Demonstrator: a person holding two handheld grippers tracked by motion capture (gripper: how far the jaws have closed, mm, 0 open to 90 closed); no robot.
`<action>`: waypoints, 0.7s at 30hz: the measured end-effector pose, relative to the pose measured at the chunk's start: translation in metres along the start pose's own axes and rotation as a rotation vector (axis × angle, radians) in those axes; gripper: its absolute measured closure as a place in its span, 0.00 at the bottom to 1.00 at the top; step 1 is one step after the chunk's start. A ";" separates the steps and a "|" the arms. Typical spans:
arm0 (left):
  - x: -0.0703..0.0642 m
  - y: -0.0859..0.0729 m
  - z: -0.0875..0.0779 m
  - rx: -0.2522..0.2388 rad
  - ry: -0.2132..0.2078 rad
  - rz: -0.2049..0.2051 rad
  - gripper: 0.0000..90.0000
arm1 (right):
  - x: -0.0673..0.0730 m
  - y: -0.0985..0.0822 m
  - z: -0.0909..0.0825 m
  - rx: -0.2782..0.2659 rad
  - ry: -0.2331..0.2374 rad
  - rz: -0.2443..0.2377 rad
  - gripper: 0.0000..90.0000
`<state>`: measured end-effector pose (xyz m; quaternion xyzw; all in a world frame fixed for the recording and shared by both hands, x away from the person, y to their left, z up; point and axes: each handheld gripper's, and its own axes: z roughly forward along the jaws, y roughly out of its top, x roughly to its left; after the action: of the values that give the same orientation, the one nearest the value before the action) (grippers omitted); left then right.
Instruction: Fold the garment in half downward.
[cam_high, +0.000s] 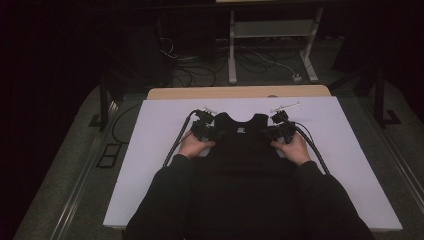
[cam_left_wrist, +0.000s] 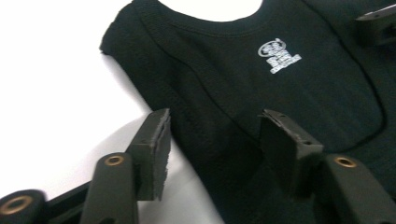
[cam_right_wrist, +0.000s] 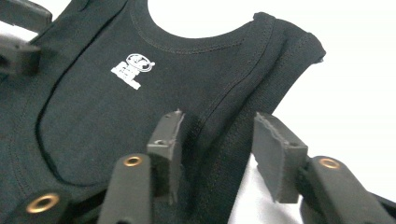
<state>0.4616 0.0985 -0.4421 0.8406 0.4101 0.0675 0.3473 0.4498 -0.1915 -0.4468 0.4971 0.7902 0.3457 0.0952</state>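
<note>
On the white table (cam_high: 150, 150), one black tank top (cam_high: 240, 145), two claws, left claw (cam_left_wrist: 212, 140) and right claw (cam_right_wrist: 217, 144) spread astride its armholes.

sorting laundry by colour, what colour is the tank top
Black tank top with a small white print, clearest in the right gripper view.

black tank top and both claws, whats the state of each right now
black tank top: lying flat on the white sheet, neck away from the person, logo facing up
left claw: jaws apart, straddling the top's armhole edge, not pinching it
right claw: jaws apart, straddling the other armhole edge, not pinching it
</note>
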 end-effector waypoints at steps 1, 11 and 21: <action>-0.001 0.000 0.000 -0.002 -0.008 -0.003 0.45 | 0.000 0.000 0.000 0.000 0.002 0.009 0.60; -0.003 0.000 0.002 -0.002 -0.023 0.030 0.56 | 0.004 -0.001 0.002 -0.007 0.022 -0.005 0.77; 0.000 -0.001 0.001 0.003 -0.057 0.041 0.76 | 0.012 0.001 0.005 0.001 0.043 0.017 0.89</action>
<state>0.4611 0.0985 -0.4436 0.8510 0.3828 0.0501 0.3560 0.4474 -0.1788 -0.4474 0.4963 0.7879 0.3569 0.0749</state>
